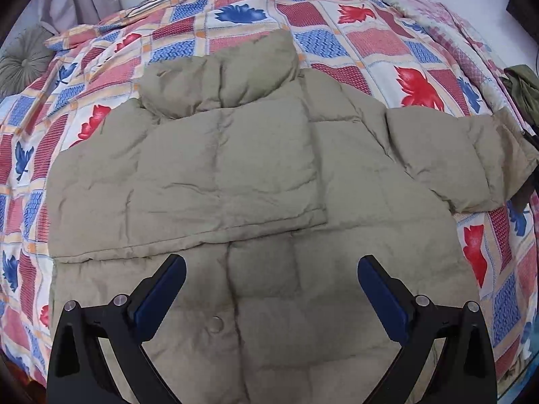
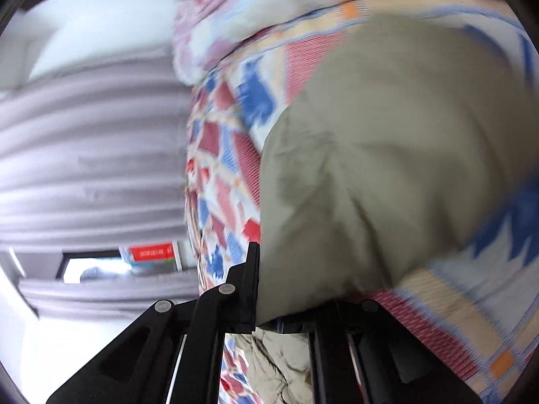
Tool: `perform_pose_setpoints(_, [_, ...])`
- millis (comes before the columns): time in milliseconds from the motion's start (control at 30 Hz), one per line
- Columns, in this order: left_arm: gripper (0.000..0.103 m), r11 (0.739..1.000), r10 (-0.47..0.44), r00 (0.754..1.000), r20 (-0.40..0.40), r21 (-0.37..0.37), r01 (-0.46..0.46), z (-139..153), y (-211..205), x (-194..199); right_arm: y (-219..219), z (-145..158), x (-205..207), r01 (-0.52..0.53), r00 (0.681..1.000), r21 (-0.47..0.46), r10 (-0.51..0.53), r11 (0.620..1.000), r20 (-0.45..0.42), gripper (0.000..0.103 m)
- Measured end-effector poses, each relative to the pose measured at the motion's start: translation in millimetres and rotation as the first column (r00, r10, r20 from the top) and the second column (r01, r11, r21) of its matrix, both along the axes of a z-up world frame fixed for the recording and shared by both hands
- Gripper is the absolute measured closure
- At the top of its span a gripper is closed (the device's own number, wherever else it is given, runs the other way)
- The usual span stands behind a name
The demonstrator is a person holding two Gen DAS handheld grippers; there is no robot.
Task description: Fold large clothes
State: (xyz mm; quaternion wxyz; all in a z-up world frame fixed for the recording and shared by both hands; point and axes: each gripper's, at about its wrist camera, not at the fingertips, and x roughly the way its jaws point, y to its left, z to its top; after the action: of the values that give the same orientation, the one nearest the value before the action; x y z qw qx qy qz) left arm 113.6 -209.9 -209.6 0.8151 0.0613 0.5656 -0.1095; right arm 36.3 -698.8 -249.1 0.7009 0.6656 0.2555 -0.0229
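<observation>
Lying on a patchwork quilt (image 1: 337, 20), jacket (image 1: 235, 168); left tool (image 1: 271, 269) apart; right tool (image 2: 286, 303) clamped on sleeve (image 2: 370, 168).

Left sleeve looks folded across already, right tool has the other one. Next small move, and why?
Probably carry the right sleeve across the jacket's front. The left sleeve already lies folded over the chest, while the right one still sticks out onto the patterned quilt. The right tool has closed on tan fabric at the cuff, and the left tool hovers open above the hem.
</observation>
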Motion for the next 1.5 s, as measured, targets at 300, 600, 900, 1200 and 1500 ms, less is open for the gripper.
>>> perform_pose_setpoints(300, [0.001, 0.990, 0.130, 0.991, 0.019, -0.051, -0.129, 5.6, 103.9, 16.5, 153.5, 74.4, 94.3, -0.346, 0.927, -0.274, 0.371, 0.898, 0.047, 0.095])
perform_pose_setpoints(600, [0.001, 0.979, 0.204, 0.978, 0.054, -0.015, -0.203, 2.5, 194.4, 28.4, 354.8, 43.1, 152.0, -0.635, 0.758, -0.431, 0.625, 0.642, -0.187, 0.095])
perform_pose_setpoints(900, [0.001, 0.970, 0.243, 0.970, 0.015, -0.027, -0.242, -19.6, 225.2, 37.7, 413.7, -41.1, 145.7, -0.751, 0.660, -0.404, 0.600, 0.523, -0.452, 0.091])
perform_pose_setpoints(1200, [0.001, 0.960, 0.243, 0.970, 0.006, -0.146, -0.240, -13.0, 230.6, 60.9, 329.1, -3.4, 101.0, -0.520, 0.846, -0.271, 0.444, 0.810, -0.297, 0.033])
perform_pose_setpoints(1500, [0.001, 0.924, 0.284, 0.958, -0.034, -0.256, -0.283, -9.6, 262.4, 74.1, 371.0, 30.8, 148.2, -0.562, 0.827, -0.467, 0.443, 0.683, -0.347, 0.094])
